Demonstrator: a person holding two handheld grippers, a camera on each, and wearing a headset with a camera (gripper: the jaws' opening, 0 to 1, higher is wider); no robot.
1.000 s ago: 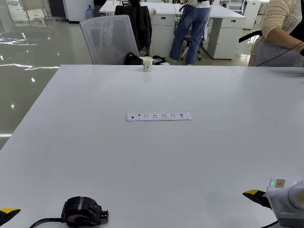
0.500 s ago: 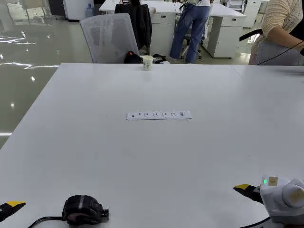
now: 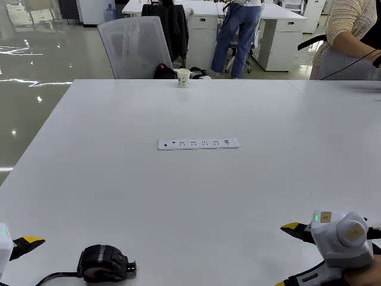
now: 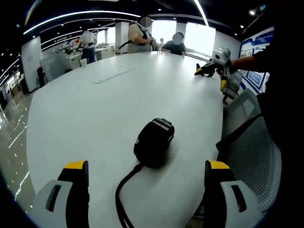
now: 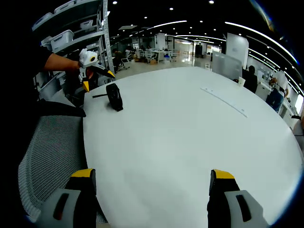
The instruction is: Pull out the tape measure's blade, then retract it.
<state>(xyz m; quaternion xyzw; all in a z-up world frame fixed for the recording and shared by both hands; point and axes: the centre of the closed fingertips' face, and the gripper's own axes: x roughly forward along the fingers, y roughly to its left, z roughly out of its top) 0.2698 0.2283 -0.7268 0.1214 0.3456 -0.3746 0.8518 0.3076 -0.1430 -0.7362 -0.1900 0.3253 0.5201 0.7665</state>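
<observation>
Both grippers in frame; work not yet touched.

Tape measure [image 3: 106, 264]: black case lying on the white table [image 3: 280, 119], on the near side of the power strip [image 3: 197, 143] and to its left, close to the table's near edge. A black cord [image 3: 56, 277] trails from it leftward along that edge. Position against the power strip unchanged over the last second.

Left gripper [image 4: 147, 165]: jaws spread wide, nothing between the pads. In the left gripper view the tape measure sits just ahead, centred between the yellow tips, with clear table between it and each jaw. In the head view its yellow tip stands left of the case and apart from it, further in from the frame edge than a second ago.

Right gripper [image 5: 152, 173]: jaws wide apart, holding nothing, bare table between them. It is on the near side of the power strip and to its right, well apart from the tape measure. Since a second ago it has moved left, toward the strip.

Paper cup [image 3: 183, 78]: beyond the power strip, at the table's far edge, unchanged.
</observation>
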